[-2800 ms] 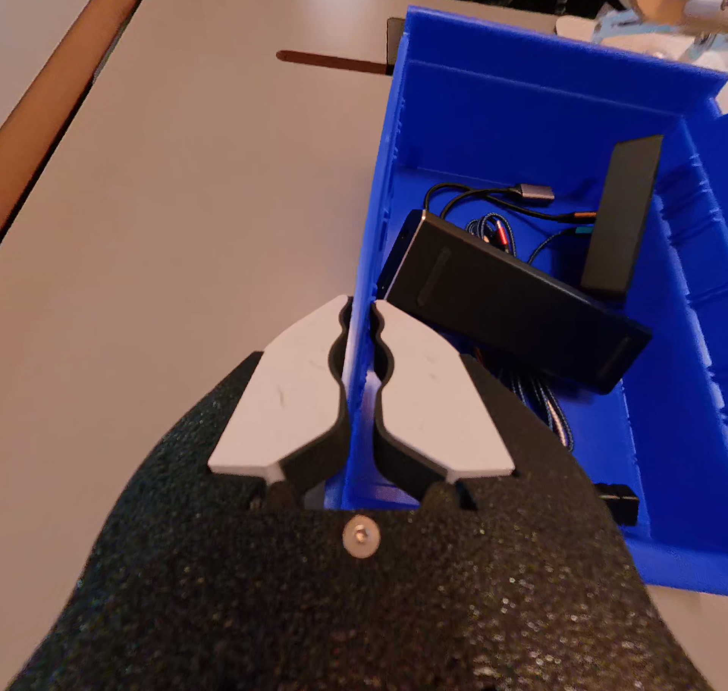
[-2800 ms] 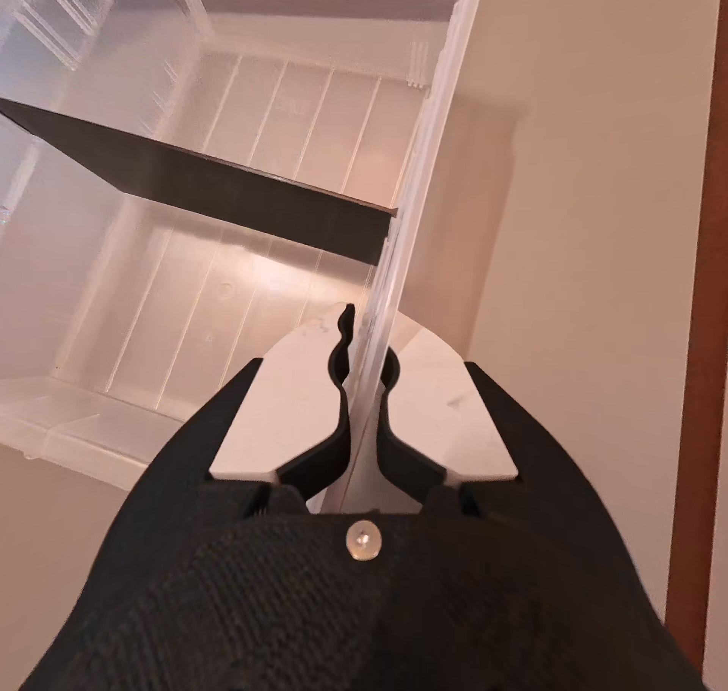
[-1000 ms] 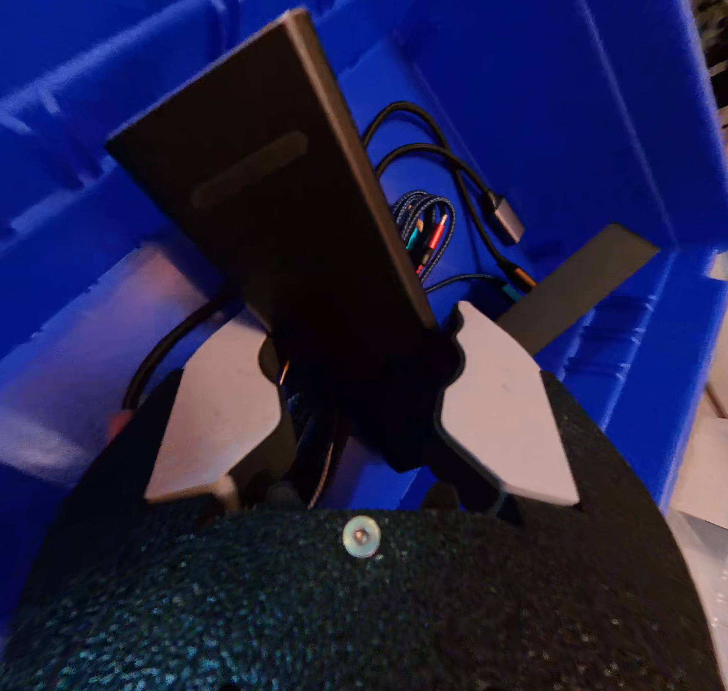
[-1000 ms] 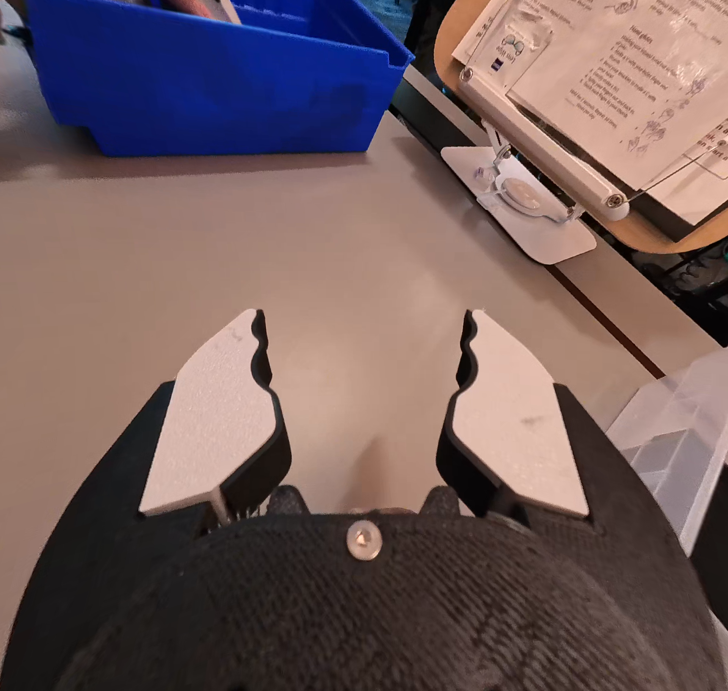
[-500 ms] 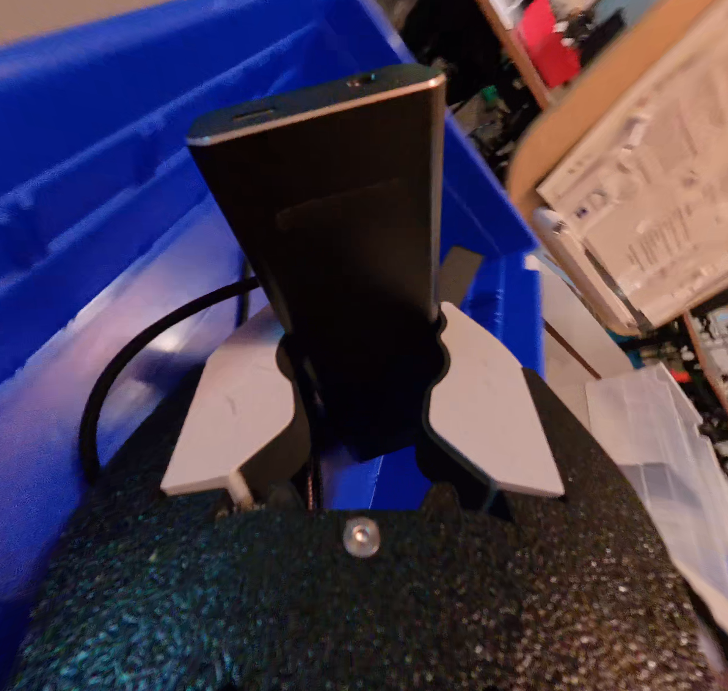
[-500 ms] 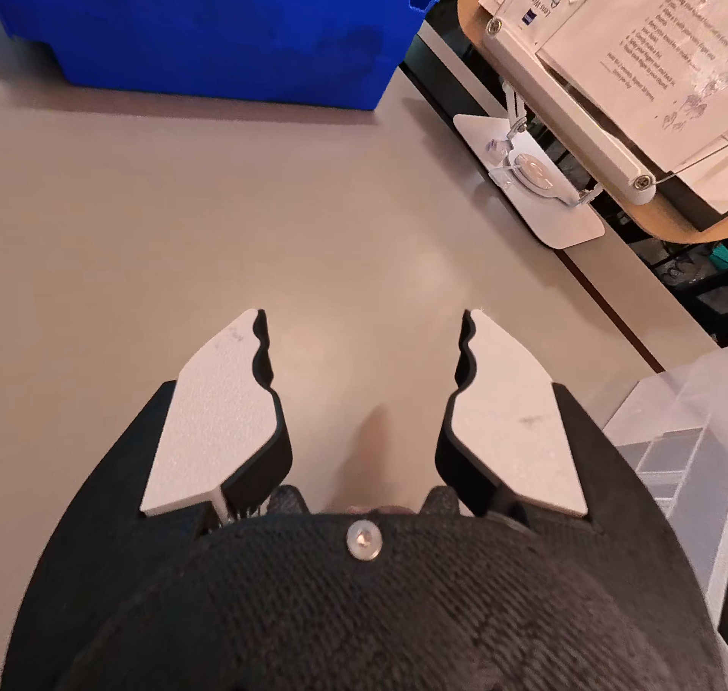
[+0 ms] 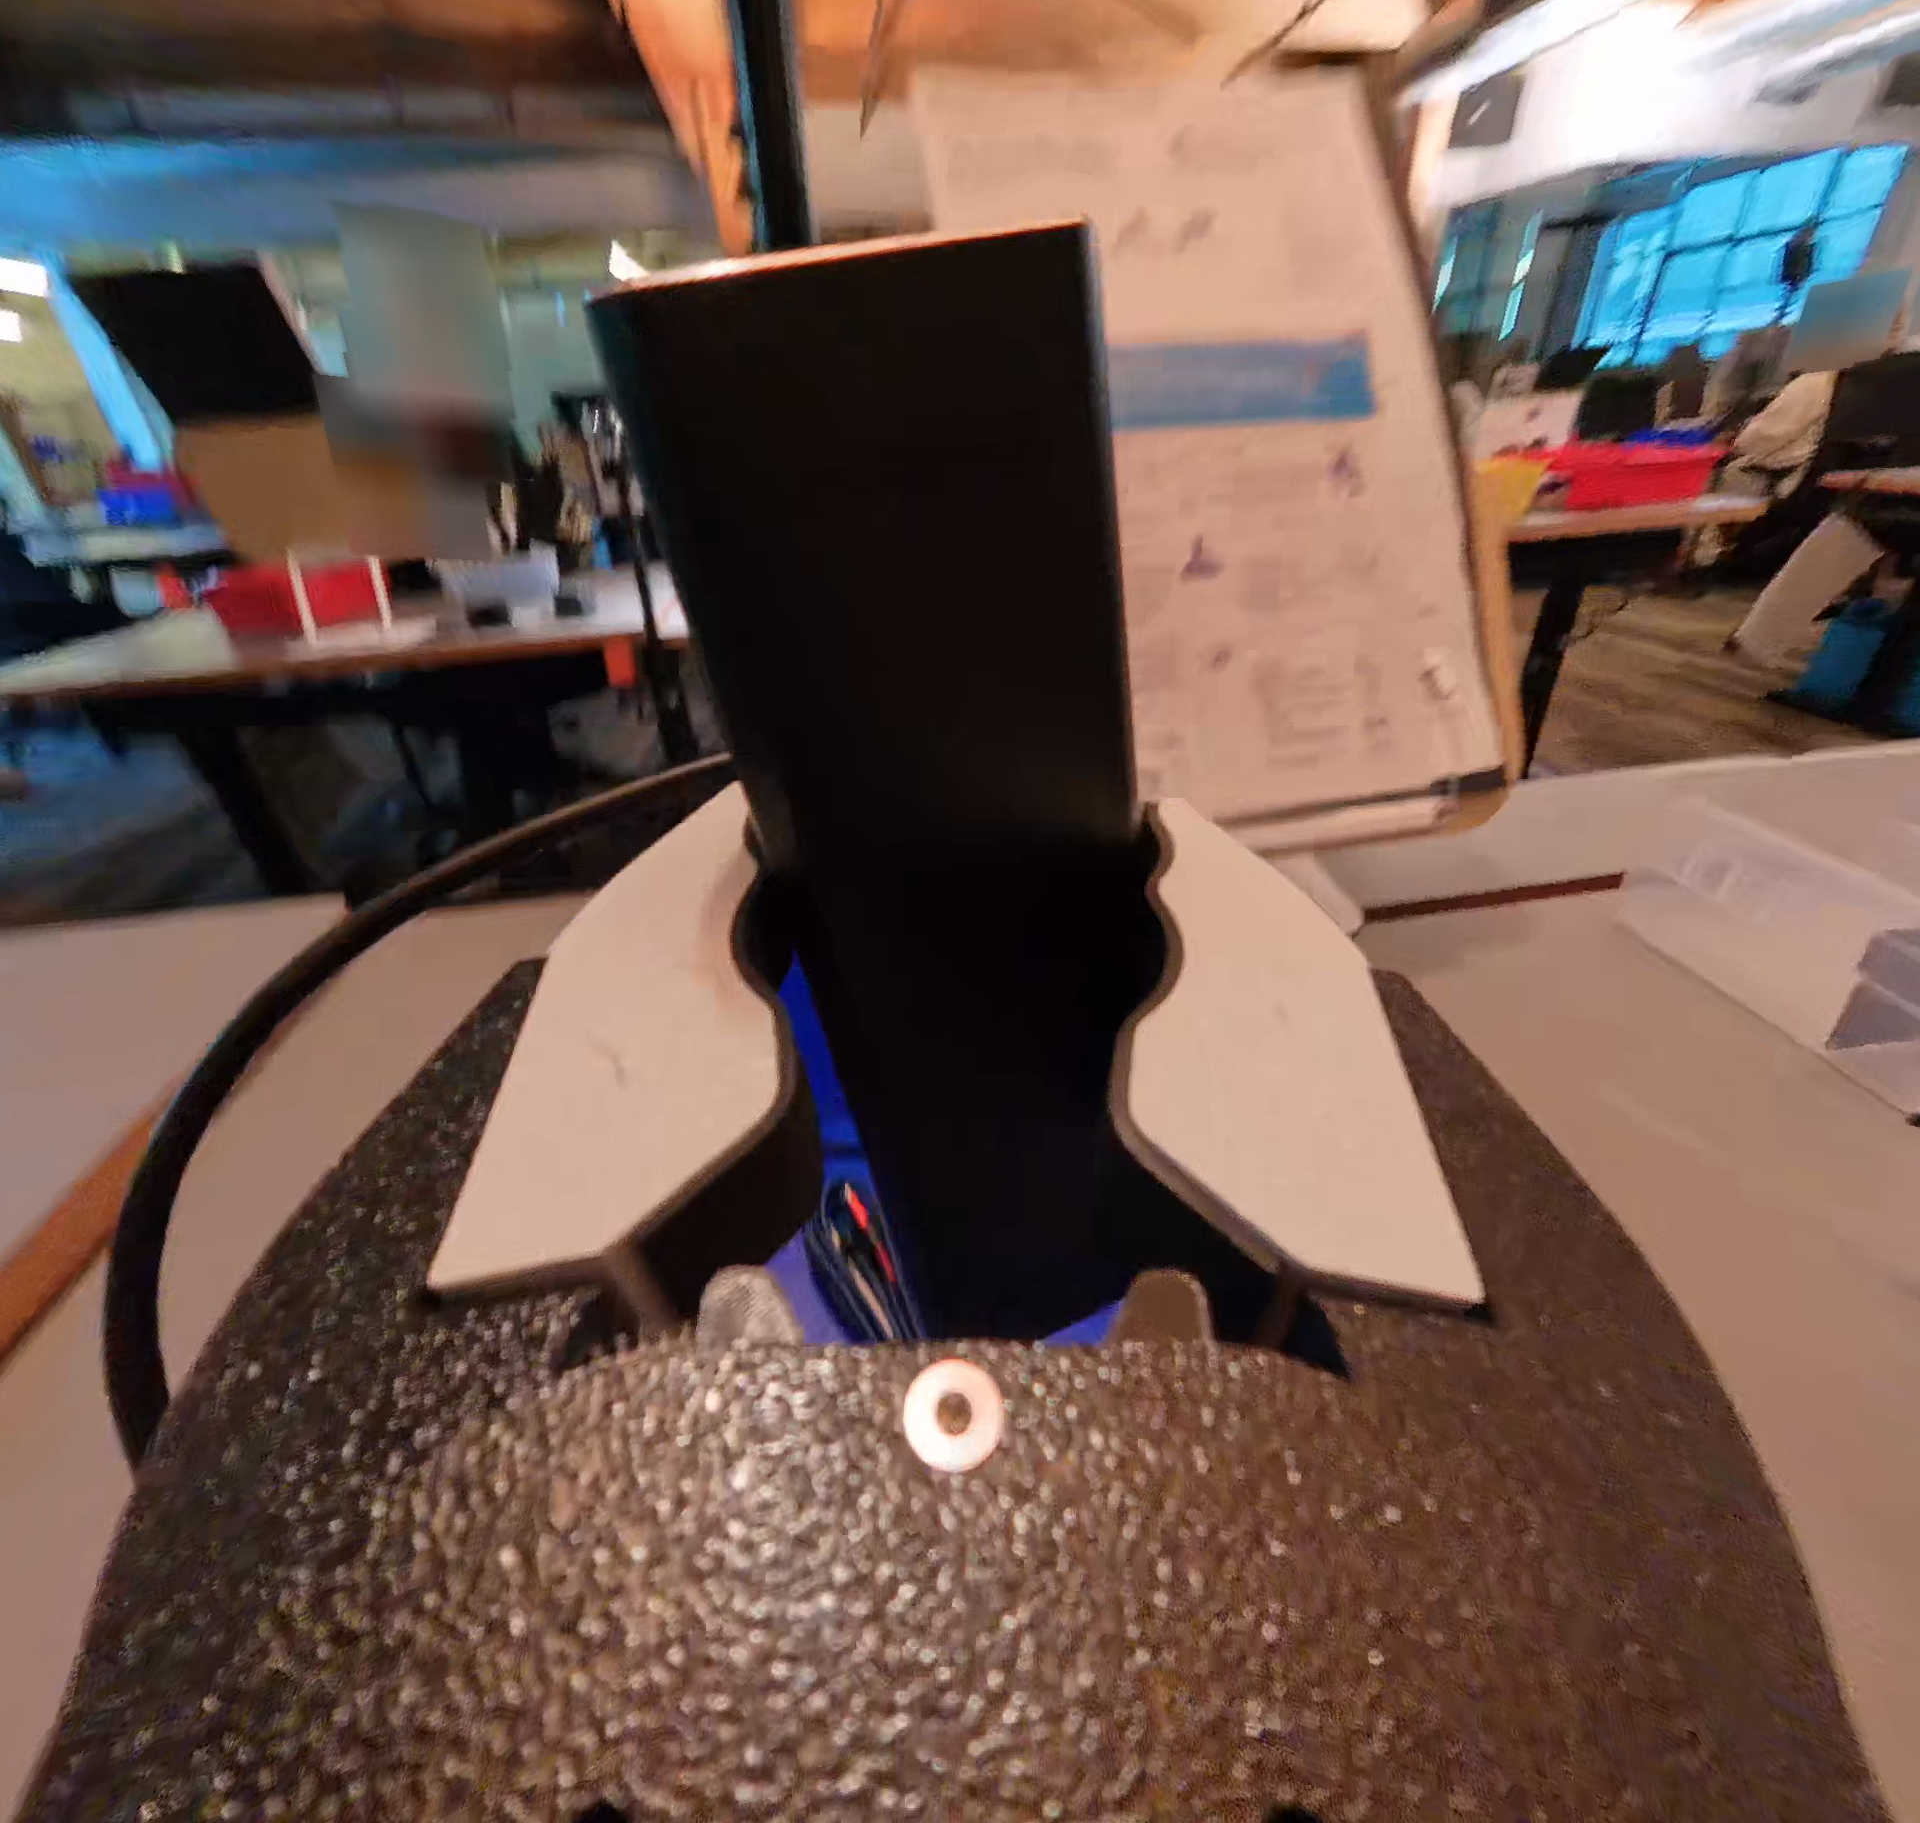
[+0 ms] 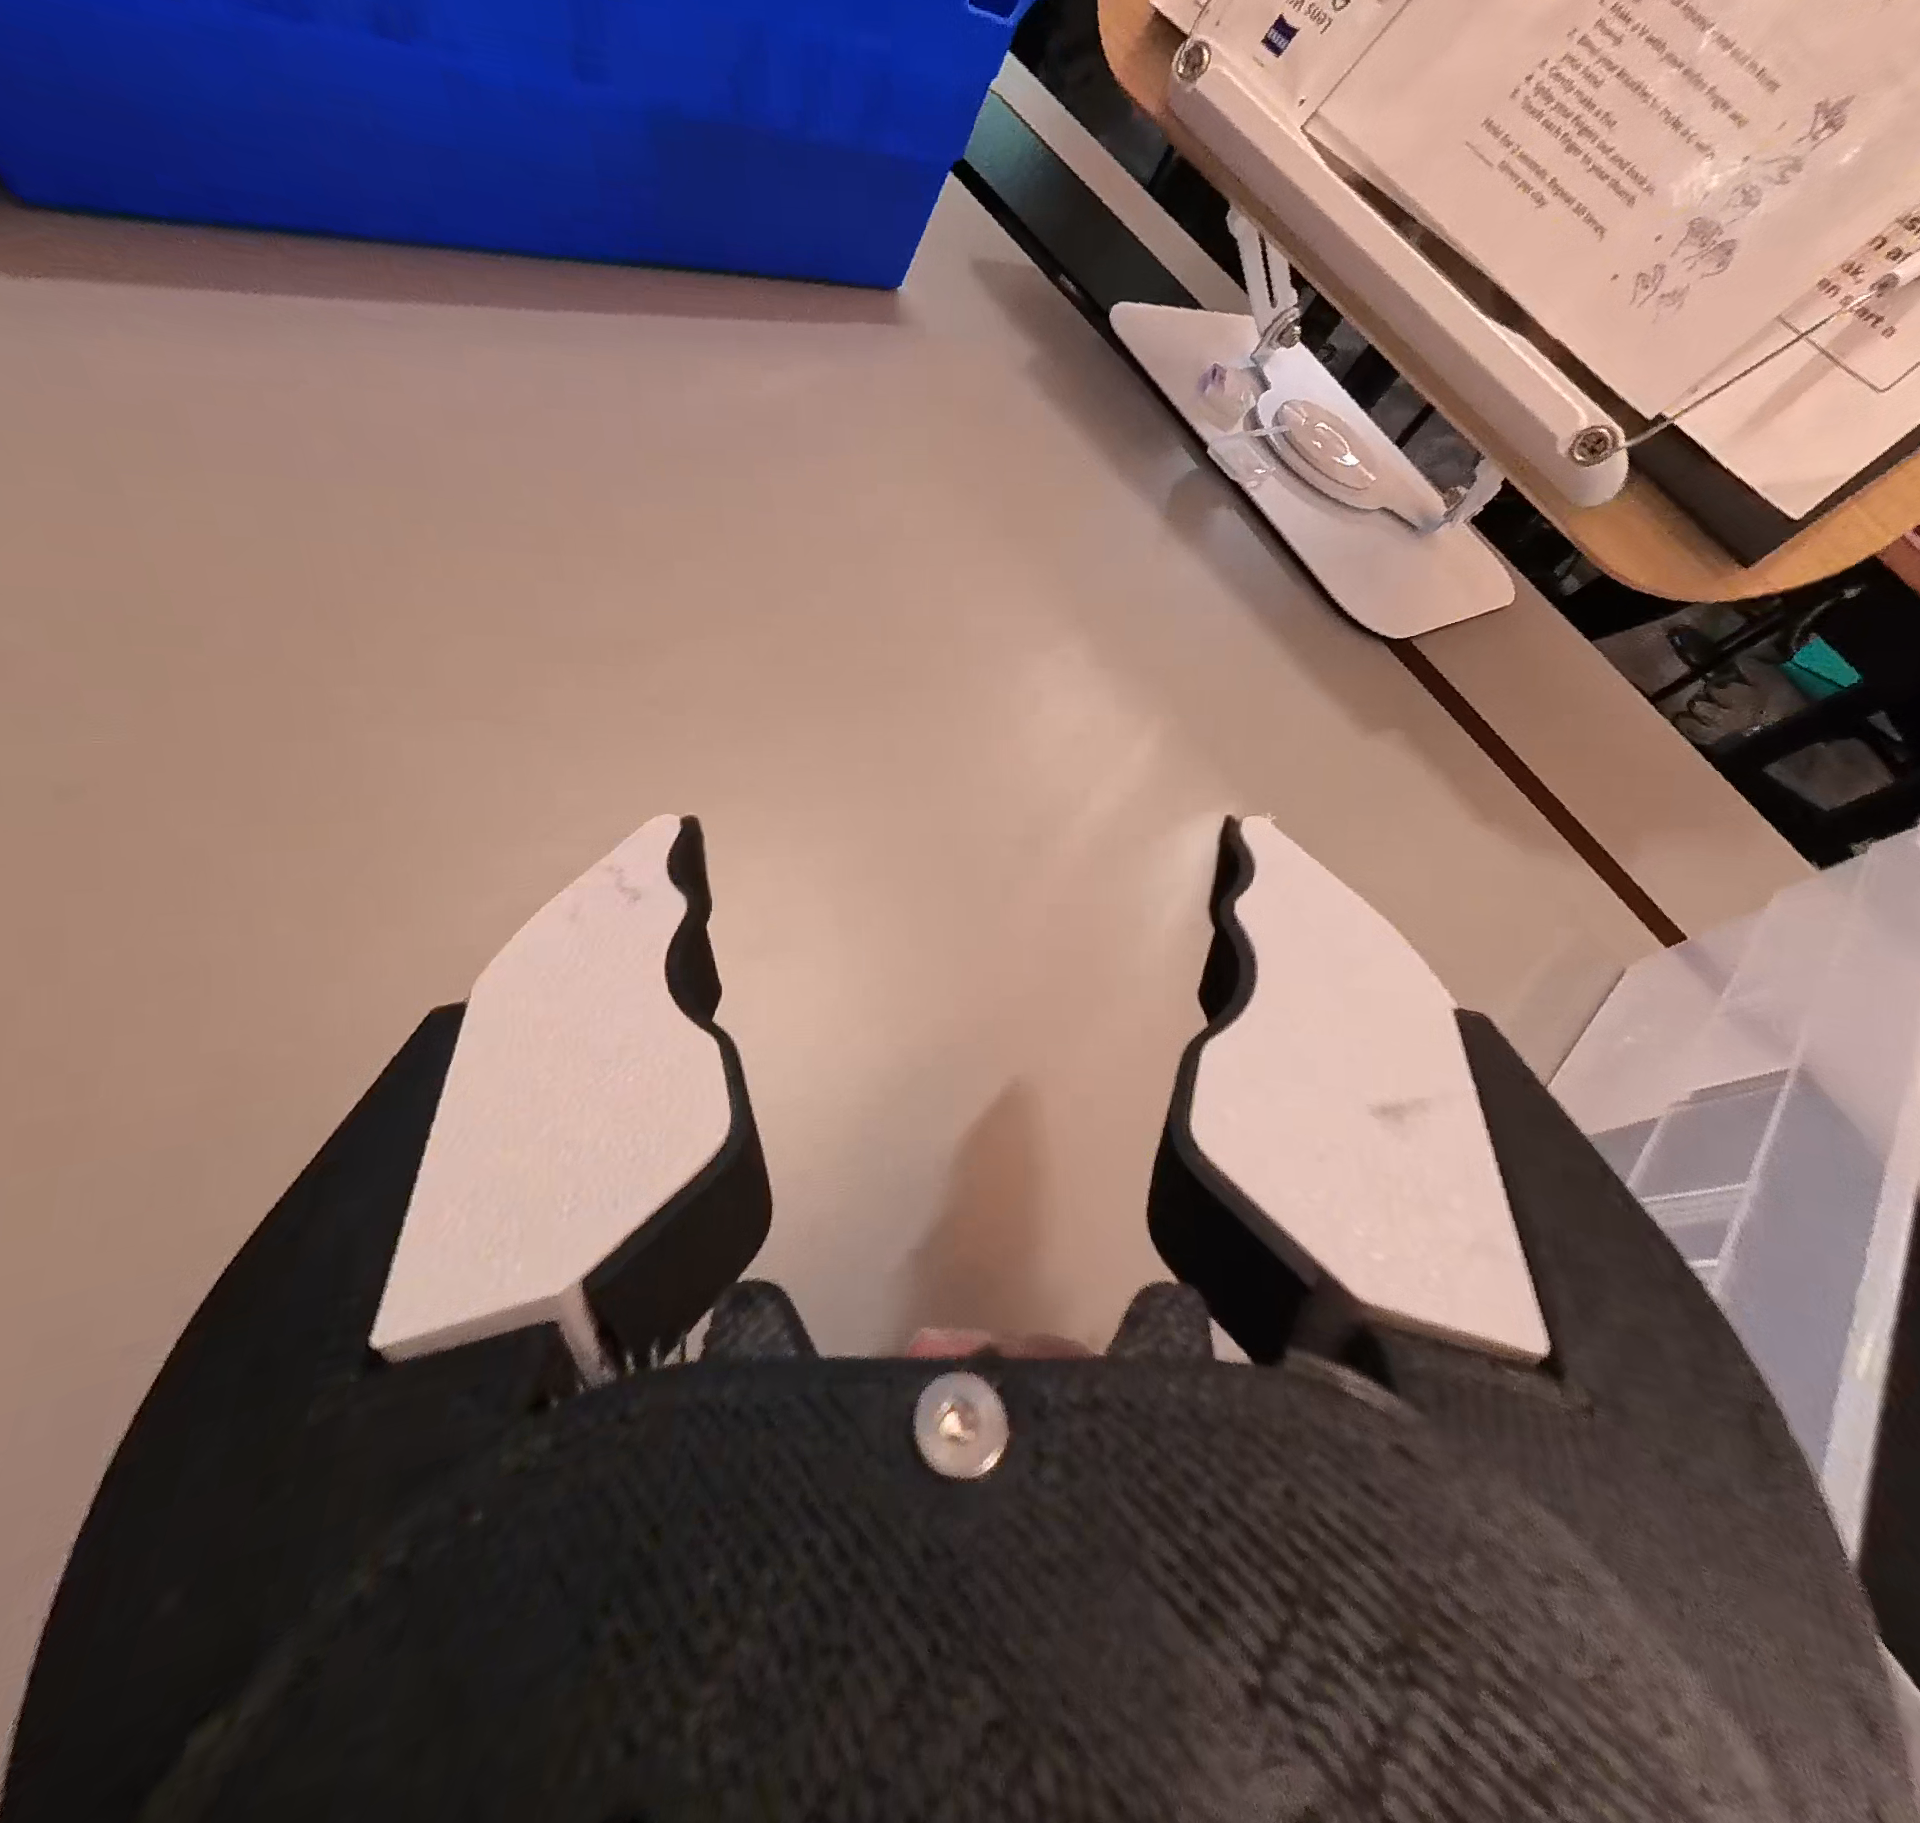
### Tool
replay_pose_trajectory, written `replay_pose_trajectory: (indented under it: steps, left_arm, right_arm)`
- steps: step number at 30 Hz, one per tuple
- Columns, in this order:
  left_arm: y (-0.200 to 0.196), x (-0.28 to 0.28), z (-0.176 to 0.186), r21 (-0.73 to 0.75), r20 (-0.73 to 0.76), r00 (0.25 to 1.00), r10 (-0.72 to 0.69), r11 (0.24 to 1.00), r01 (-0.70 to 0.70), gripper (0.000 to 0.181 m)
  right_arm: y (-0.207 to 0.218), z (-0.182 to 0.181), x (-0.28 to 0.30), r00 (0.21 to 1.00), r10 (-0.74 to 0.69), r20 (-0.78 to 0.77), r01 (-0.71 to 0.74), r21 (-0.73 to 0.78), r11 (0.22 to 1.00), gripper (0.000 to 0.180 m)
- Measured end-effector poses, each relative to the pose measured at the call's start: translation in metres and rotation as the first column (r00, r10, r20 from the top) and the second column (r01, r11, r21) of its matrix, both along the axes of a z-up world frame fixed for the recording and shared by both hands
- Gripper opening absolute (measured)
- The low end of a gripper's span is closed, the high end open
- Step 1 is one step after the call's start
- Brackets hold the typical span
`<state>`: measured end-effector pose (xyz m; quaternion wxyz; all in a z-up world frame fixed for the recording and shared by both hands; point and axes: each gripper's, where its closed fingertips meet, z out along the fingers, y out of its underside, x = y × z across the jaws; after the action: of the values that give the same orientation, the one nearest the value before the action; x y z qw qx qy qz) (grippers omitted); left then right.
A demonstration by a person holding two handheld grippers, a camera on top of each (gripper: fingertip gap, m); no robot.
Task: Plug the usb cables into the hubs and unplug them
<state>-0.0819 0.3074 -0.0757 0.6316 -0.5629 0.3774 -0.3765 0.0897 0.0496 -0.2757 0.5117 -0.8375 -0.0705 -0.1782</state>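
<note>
The left claw (image 7: pixel 951 900), clamped on the hub (image 7: pixel 894 568), has lifted it clear of the bin; a cable (image 7: pixel 312 963) arcs to its left. The right claw (image 8: pixel 961 926) stays apart above the worktop (image 8: pixel 520 547).

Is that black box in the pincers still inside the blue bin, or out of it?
Out: the hub stands upright in the left gripper, room behind it.

Each gripper has a black, coarse-grained body, a silver screw (image 7: pixel 953 1413) set at its centre, and two pale grey fingers (image 8: pixel 582 1087) edged in black with wavy inner faces; the left gripper (image 7: pixel 951 864) and right gripper (image 8: pixel 961 874) are alike.
</note>
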Motion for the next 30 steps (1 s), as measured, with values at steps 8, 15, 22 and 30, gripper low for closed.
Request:
replay_pose_trajectory:
  steps: [8, 15, 22, 30]
  left_arm:
    - [-0.117, -0.014, 0.036, 0.156, 0.071, 0.837, -0.542, 0.835, 0.528, 0.065]
    - [-0.229, 0.006, -0.051, 0.207, -0.131, 0.580, -0.804, 0.550, 0.809, 0.064]
    - [-0.261, 0.046, -0.095, 0.335, -0.258, 0.699, -0.667, 0.617, 0.712, 0.065]
    - [-0.257, 0.062, -0.121, 0.388, -0.353, 0.780, -0.517, 0.677, 0.625, 0.064]
  right_arm:
    - [-0.020, 0.087, -0.074, 0.932, 0.332, -0.144, -0.300, 0.207, 0.931, 0.096]
    - [-0.037, 0.188, -0.155, 0.799, 0.599, 0.055, -0.569, 0.391, 0.724, 0.082]
    - [-0.007, 0.175, -0.152, 0.858, 0.477, -0.189, -0.387, 0.374, 0.843, 0.065]
    - [-0.004, 0.143, -0.147, 0.907, 0.397, -0.138, -0.367, 0.204, 0.908, 0.029]
